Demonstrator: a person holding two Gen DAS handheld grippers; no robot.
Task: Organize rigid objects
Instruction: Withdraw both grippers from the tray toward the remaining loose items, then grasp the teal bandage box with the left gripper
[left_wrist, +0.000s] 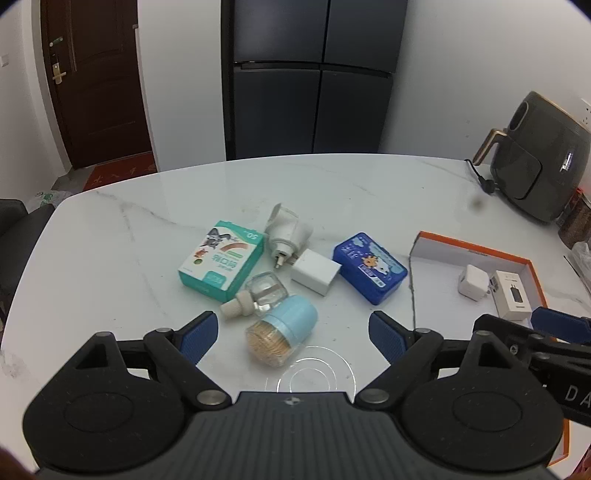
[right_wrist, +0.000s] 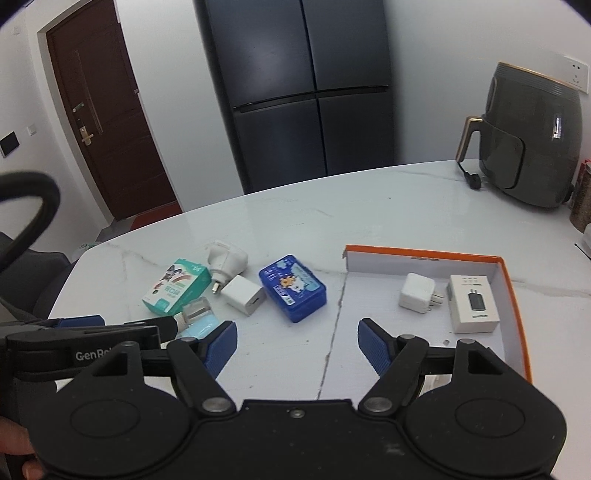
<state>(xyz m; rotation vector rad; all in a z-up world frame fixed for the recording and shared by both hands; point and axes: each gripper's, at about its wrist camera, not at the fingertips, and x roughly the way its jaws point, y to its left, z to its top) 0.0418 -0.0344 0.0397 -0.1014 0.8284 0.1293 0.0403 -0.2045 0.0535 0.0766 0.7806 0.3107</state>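
The marble table (left_wrist: 110, 229) carries everything here, and the landmark is the orange-rimmed box (right_wrist: 424, 253), open-topped and lying flat. Inside it already sit a white boxed charger (right_wrist: 472, 308) and, just beside that, a white plug adapter (right_wrist: 415, 297). Left of the box lies the loose cluster waiting to go in.

Nearest the box is the blue tin (left_wrist: 369, 267), flat and hard-sided; it looks light, and its short sides offer the surest hold. Further from the box comes the teal carton (left_wrist: 221, 260), stiff card that would dent under a hard squeeze. Between them a white cube charger (left_wrist: 316, 276) touches a white plug-in heater (left_wrist: 286, 232); both are smooth plastic, probably slippery.

Closest to the left gripper (left_wrist: 291, 336) is the toothpick jar (left_wrist: 282, 332), on its side, blue cap pointing away, clear body packed with picks. It could roll, so the ribbed cap seems the better place to pinch. Touching it is a small glass bottle (left_wrist: 264, 291), likely fragile, though its contents are hard to make out.

The left gripper's jaws are spread wide with nothing between them, framing the jar. The right gripper (right_wrist: 297, 343) hovers at the box's left edge, jaws likewise spread and empty.
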